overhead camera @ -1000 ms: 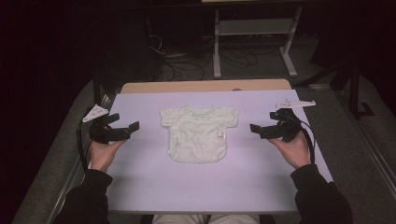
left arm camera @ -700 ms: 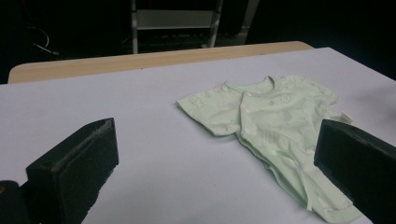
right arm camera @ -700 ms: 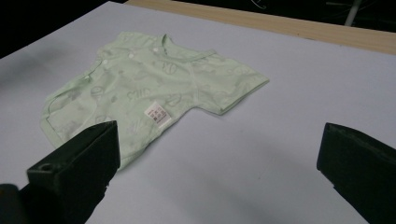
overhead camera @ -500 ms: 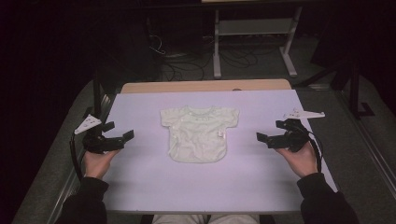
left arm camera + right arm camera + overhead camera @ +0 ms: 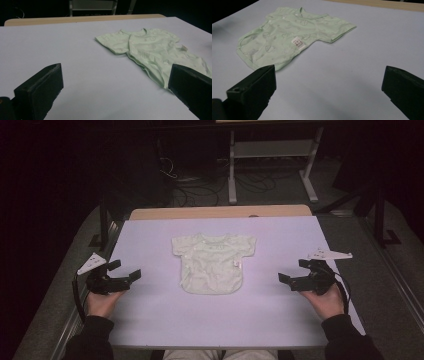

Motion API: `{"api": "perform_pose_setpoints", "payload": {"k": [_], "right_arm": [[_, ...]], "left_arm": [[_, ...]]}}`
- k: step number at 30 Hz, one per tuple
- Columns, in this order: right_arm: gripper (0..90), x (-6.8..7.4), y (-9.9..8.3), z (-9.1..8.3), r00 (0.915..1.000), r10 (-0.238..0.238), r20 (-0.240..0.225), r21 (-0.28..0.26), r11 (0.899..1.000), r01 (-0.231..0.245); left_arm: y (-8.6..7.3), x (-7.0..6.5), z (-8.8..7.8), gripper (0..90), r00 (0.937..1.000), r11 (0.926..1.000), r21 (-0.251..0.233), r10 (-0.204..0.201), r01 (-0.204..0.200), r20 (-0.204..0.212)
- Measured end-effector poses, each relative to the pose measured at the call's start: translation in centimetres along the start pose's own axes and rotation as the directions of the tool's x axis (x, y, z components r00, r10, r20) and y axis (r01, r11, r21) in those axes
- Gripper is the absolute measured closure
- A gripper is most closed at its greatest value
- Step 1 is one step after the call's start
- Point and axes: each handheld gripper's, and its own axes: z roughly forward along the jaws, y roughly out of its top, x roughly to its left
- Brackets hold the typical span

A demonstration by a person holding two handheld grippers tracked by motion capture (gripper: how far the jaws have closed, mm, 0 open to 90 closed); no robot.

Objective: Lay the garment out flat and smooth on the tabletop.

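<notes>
- The high view takes in the whole tabletop (image 5: 165,320), covered in a pale lilac sheet, with a bare wooden strip along its far edge and dark floor, cables and a metal stand (image 5: 270,155) beyond it.
- In that view a small pale green baby shirt (image 5: 214,262) lies flat at the middle of the tabletop, a little toward the far edge, neck pointing away from the person.
- The right gripper view adds detail the high view blurs: a white care label (image 5: 297,41) on the shirt's side seam, snap fasteners near the neck, and a faint printed pattern on the cloth.
- The left gripper view shows the shirt (image 5: 155,53) from the other side, with the sleeve nearest that gripper lying flat on the sheet.
- The left gripper (image 5: 120,275) sits at the tabletop's left edge, held in the person's left hand (image 5: 102,302); its jaws stand wide apart and hold nothing, well clear of the shirt.
- The right gripper (image 5: 295,274) sits near the right edge, in the right hand (image 5: 327,301); its jaws are likewise spread wide and empty, apart from the shirt.
- Compared with a second ago, both grippers have drawn outward and back toward the near edge, away from the shirt, which has not moved.
</notes>
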Motion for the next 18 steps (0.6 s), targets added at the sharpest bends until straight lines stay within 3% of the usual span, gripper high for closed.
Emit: {"api": "perform_pose_setpoints", "payload": {"k": [4,11,18], "right_arm": [[0.0,0.1,-0.9,-0.1,1.0000,-0.009,0.005,0.028,1.000,0.009],[0.0,0.6,-2.2,-0.2,0.9999,-0.016,0.000,0.049,0.999,0.016],[0.0,0.6,-2.6,-0.8,0.9999,-0.010,-0.006,0.018,1.000,0.010]], "left_arm": [[-0.3,-0.1,-0.4,0.0,0.9998,0.9998,0.005,0.020,-0.020,-0.005],[-0.7,-0.1,-0.9,0.0,0.9999,0.9999,-0.007,0.013,-0.013,-0.005],[-1.1,-0.4,-0.9,0.0,0.9998,0.9998,0.001,0.018,-0.018,0.009]]}}
